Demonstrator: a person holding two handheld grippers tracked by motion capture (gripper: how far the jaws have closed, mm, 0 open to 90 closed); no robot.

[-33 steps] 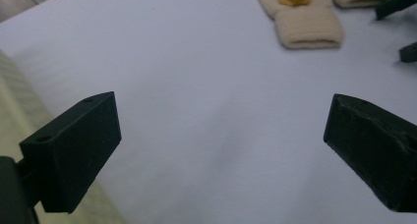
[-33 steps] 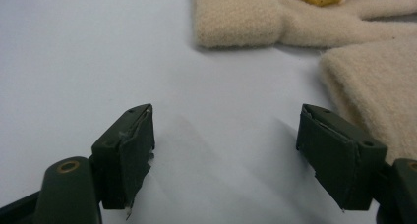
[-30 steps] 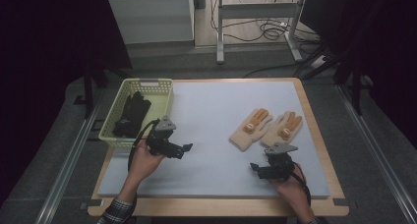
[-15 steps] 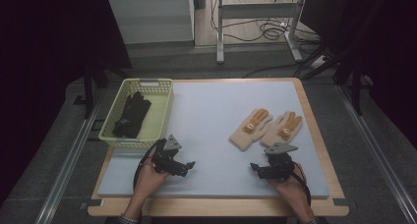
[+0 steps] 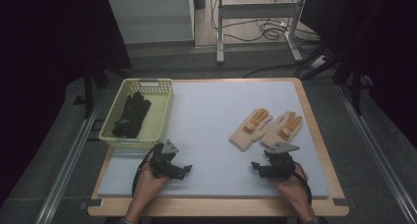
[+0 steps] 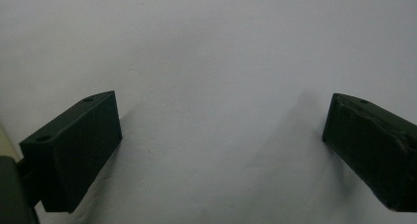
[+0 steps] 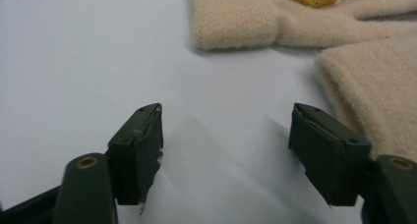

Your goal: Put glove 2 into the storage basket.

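Pale blue mat (image 5: pixel 216 116), yellow basket (image 5: pixel 160 113) holding black gloves (image 5: pixel 132 115), both hand-held grippers, left (image 5: pixel 186 171) and right (image 5: pixel 255 167), open, empty.

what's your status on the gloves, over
Left gripper open, empty, low over the mat. Right gripper open, jaws just narrowed, nothing between them, short of the cream gloves. Path clear.
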